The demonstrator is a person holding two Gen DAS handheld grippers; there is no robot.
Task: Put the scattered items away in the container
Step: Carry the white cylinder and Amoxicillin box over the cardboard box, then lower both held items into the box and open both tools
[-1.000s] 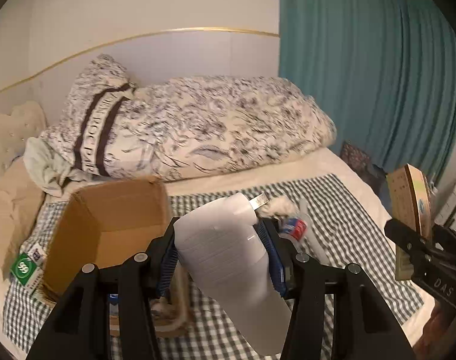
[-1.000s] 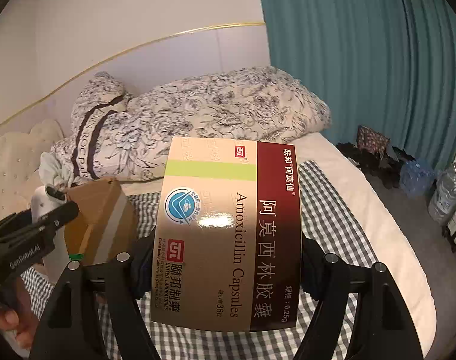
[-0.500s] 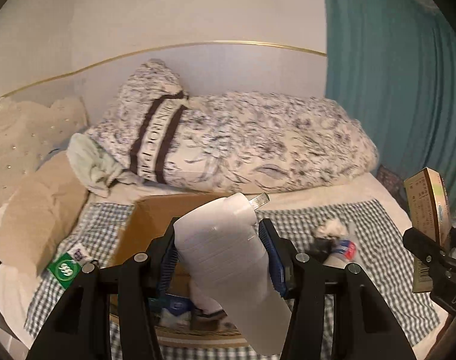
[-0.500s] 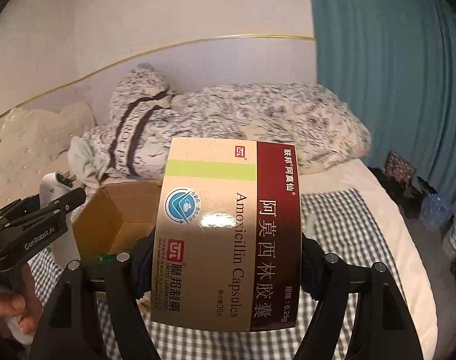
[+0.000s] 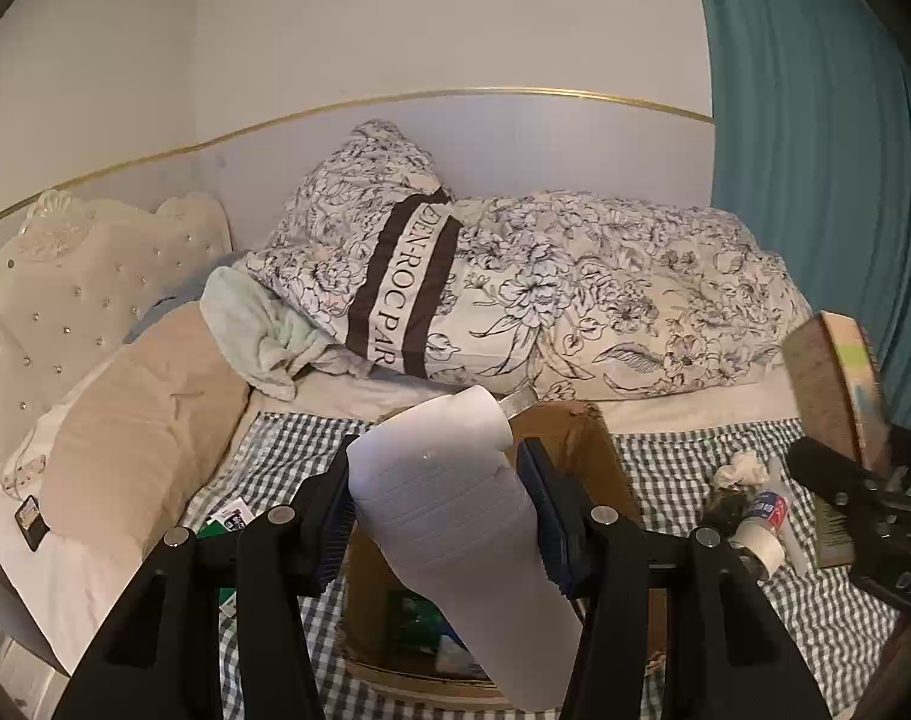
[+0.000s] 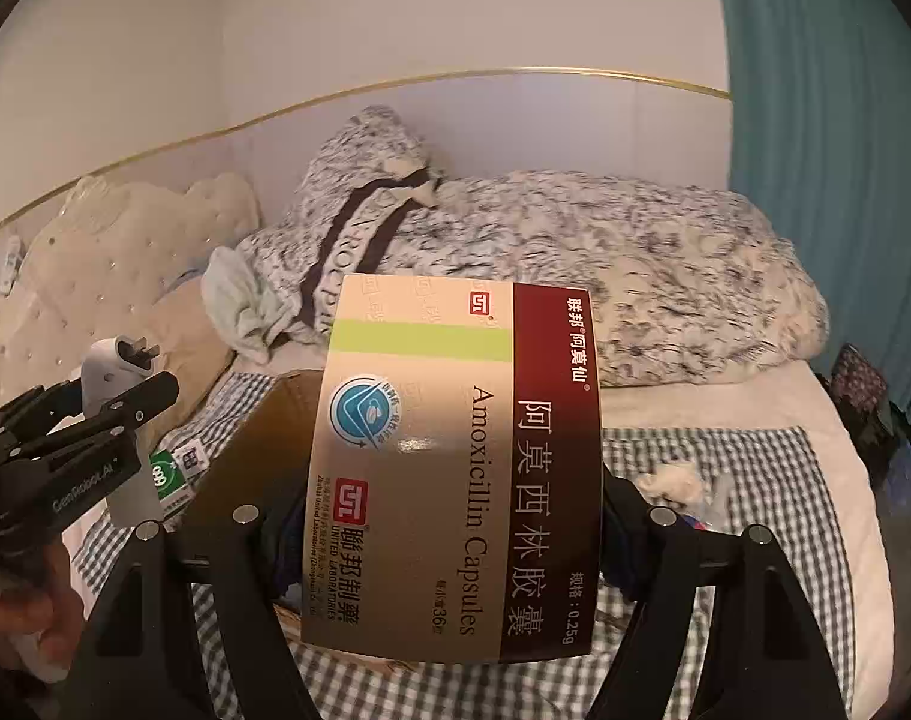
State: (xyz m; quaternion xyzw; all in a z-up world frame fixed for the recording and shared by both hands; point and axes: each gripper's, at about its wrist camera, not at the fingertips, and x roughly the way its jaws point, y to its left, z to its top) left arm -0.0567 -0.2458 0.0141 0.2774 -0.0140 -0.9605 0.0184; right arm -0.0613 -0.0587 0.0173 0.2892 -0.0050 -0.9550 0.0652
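White bottle [image 5: 455, 498] between jaws (clamped)

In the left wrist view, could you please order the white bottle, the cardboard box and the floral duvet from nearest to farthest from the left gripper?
1. White bottle, clamped in the left gripper.
2. Cardboard box, just behind and beneath.
3. Floral duvet, by the far wall.
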